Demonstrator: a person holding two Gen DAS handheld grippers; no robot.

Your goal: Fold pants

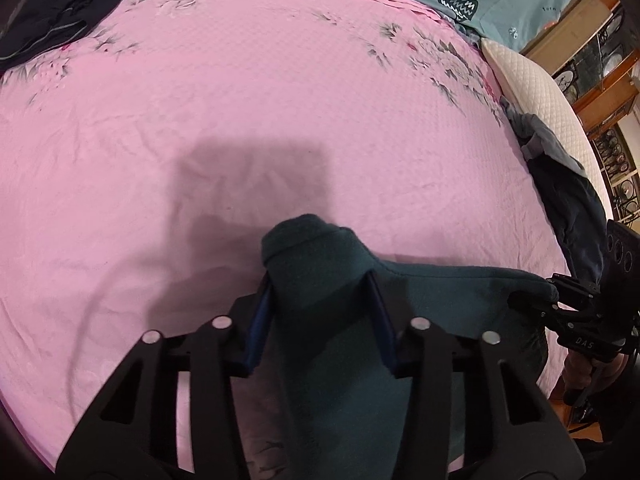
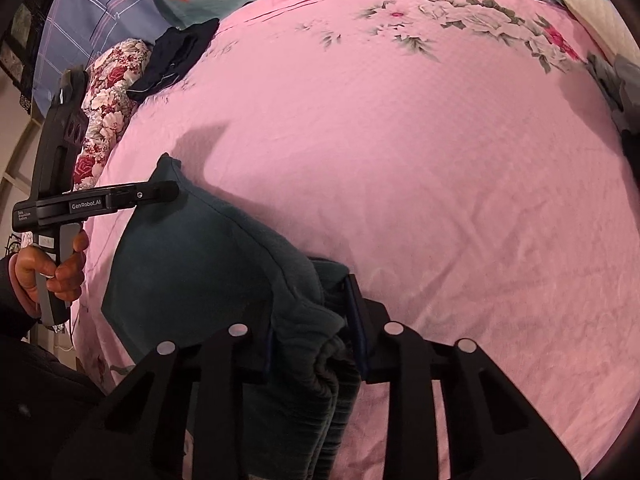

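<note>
The dark teal fleece pants (image 1: pixel 432 292) hang between my two grippers above the pink bedspread (image 1: pixel 280 100). My left gripper (image 1: pixel 320 284) is shut on one bunched end of the pants, cloth poking out past its blue pads. My right gripper (image 2: pixel 310 312) is shut on the other end, where thick folded layers (image 2: pixel 304 312) fill the jaws. The right gripper also shows at the right edge of the left wrist view (image 1: pixel 532 300). The left gripper shows at the left of the right wrist view (image 2: pixel 168 192), pinching a corner of the pants (image 2: pixel 192 256).
A pile of dark clothes (image 1: pixel 60 4) lies at the bed's far left corner. More dark and grey garments (image 1: pixel 568 184) lie along the right edge by a white quilted pillow (image 1: pixel 536 92). A floral cushion (image 2: pixel 108 108) and blue-grey bedding (image 2: pixel 120 8) sit at the left.
</note>
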